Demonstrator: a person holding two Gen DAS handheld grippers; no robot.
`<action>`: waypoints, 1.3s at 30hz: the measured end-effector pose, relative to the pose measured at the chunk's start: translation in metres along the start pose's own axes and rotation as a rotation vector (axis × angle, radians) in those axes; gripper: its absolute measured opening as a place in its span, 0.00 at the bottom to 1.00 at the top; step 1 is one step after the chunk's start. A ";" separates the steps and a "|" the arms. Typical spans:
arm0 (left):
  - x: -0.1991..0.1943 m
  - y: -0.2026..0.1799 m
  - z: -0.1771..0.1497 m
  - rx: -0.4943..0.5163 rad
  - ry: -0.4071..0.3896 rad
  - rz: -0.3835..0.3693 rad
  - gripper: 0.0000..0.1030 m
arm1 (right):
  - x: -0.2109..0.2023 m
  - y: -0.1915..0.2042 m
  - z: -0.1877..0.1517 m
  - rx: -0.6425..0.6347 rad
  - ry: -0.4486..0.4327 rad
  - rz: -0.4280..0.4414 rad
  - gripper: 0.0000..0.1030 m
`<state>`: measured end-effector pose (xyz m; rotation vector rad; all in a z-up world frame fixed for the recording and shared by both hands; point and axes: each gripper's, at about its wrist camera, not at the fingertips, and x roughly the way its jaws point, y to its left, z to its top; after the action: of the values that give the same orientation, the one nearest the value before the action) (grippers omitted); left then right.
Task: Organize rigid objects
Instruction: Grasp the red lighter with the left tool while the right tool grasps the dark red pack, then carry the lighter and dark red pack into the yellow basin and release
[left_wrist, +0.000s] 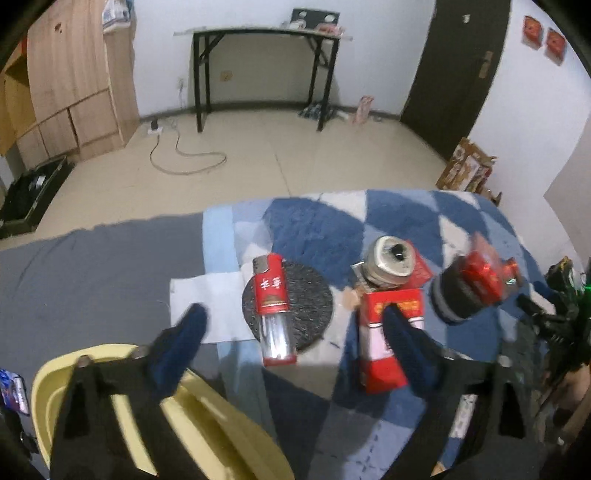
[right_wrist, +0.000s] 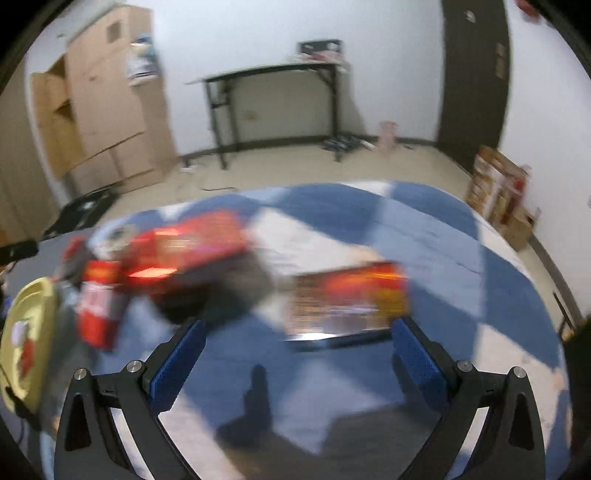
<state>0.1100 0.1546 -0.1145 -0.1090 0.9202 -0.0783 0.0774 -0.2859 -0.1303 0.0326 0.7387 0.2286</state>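
In the left wrist view my left gripper (left_wrist: 295, 321) is open and empty. Between its fingers lies a red lighter (left_wrist: 272, 308), partly on a round black coaster (left_wrist: 309, 299). A red and white carton (left_wrist: 384, 339) lies by the right finger, with a silver can (left_wrist: 389, 262) behind it. A black cylinder with a red wrapped end (left_wrist: 469, 284) lies further right. A yellow tray (left_wrist: 221, 424) sits under the gripper. In the blurred right wrist view my right gripper (right_wrist: 297, 338) is open above a flat red and gold box (right_wrist: 347, 299).
A blue and white checkered blanket (left_wrist: 317, 225) and a grey sheet (left_wrist: 92, 273) cover the surface. A white paper (left_wrist: 207, 295) lies left of the coaster. A black-legged table (left_wrist: 262, 70), a wooden wardrobe (left_wrist: 74, 81) and a dark door (left_wrist: 461, 66) stand beyond the floor.
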 end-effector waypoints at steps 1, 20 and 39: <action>0.004 0.001 0.000 -0.005 -0.003 0.006 0.67 | 0.004 -0.010 0.000 0.004 0.011 0.001 1.00; 0.038 -0.005 0.001 0.039 0.013 0.025 0.42 | 0.115 0.002 0.007 -0.051 0.049 -0.043 1.00; 0.010 0.017 -0.008 -0.023 -0.073 -0.050 0.23 | 0.097 0.002 0.004 -0.091 -0.046 -0.022 0.87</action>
<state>0.1096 0.1697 -0.1294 -0.1552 0.8456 -0.1096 0.1487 -0.2623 -0.1912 -0.0565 0.6824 0.2396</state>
